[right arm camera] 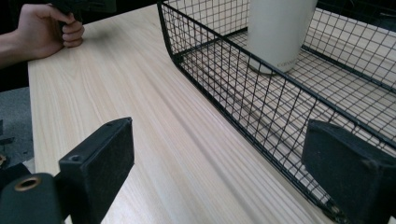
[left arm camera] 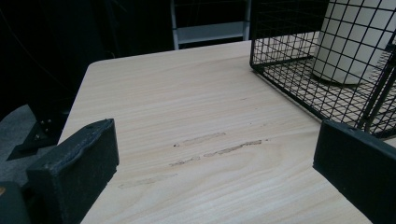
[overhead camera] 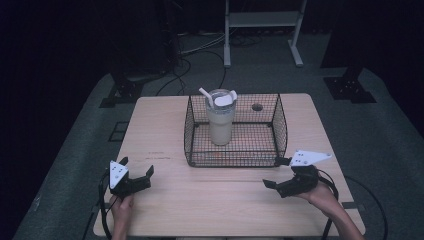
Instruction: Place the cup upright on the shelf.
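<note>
Both tongs [overhead camera: 136, 173] [overhead camera: 279, 172] released; tumbler [overhead camera: 220, 120] upright in basket [overhead camera: 232, 159], print illegible.

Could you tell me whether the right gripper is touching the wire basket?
Cannot tell. In the high view the right gripper has one jaw at the wire basket corner; the right gripper view shows no plain gap.

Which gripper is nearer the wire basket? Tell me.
Right. The right gripper sits by the wire basket's front right corner; the left gripper rests farther off, to its front left.
</note>
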